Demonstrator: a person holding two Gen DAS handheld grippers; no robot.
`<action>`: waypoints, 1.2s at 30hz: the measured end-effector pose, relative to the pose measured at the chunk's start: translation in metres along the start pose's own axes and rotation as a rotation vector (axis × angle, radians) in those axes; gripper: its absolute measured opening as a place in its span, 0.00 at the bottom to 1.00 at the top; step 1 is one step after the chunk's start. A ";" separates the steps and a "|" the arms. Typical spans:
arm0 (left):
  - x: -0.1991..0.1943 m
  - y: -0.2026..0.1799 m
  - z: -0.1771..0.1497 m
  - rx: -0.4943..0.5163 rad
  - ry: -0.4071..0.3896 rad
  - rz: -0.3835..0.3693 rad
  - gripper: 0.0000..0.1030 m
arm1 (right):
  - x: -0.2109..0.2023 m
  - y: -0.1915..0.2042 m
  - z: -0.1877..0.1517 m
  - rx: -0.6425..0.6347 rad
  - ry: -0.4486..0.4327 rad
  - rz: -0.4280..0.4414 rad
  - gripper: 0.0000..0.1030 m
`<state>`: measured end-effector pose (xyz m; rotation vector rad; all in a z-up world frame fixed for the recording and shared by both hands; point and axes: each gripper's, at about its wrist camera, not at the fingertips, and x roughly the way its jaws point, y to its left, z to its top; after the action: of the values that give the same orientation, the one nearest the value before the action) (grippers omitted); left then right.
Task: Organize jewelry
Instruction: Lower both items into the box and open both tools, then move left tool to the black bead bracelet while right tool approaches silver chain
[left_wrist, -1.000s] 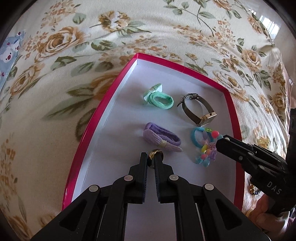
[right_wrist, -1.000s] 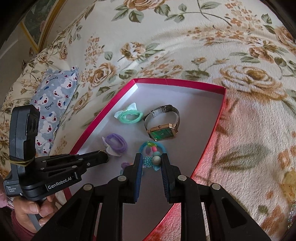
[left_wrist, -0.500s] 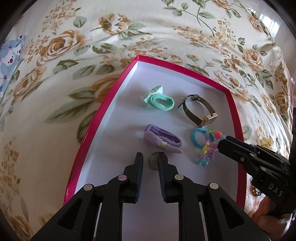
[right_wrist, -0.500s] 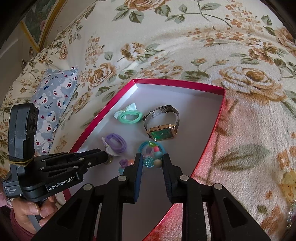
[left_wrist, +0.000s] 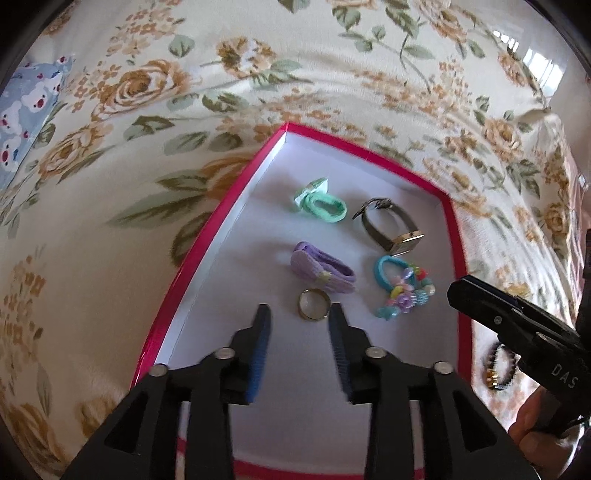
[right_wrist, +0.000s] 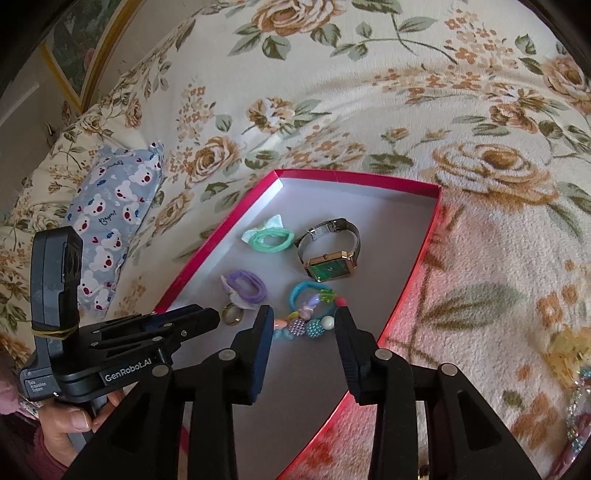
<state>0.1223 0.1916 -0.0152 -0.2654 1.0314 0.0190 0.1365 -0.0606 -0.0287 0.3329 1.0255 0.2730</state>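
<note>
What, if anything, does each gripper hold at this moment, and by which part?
Nothing. The left gripper has just opened its jaws; the gold ring lies free on the box floor. The right gripper has also just opened, and the beaded hair tie lies loose.

Both claws (left_wrist: 300, 317) (right_wrist: 304, 319) apart, just opening

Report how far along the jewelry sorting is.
Done: five pieces lie in the red box, including the watch and the gold ring. In hand: nothing; the left gripper and right gripper have just been opening. Left: a dark beaded bracelet lies on the bedspread.
</note>
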 end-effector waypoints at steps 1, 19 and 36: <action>-0.007 -0.001 -0.002 -0.004 -0.014 -0.005 0.39 | -0.006 0.001 0.000 -0.001 -0.008 0.002 0.36; -0.067 -0.061 -0.036 0.075 -0.063 -0.168 0.70 | -0.147 -0.068 -0.045 0.111 -0.173 -0.147 0.53; -0.038 -0.128 -0.051 0.219 0.037 -0.190 0.72 | -0.204 -0.147 -0.099 0.252 -0.202 -0.316 0.59</action>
<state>0.0782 0.0600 0.0190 -0.1635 1.0322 -0.2706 -0.0397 -0.2571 0.0264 0.4106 0.8976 -0.1738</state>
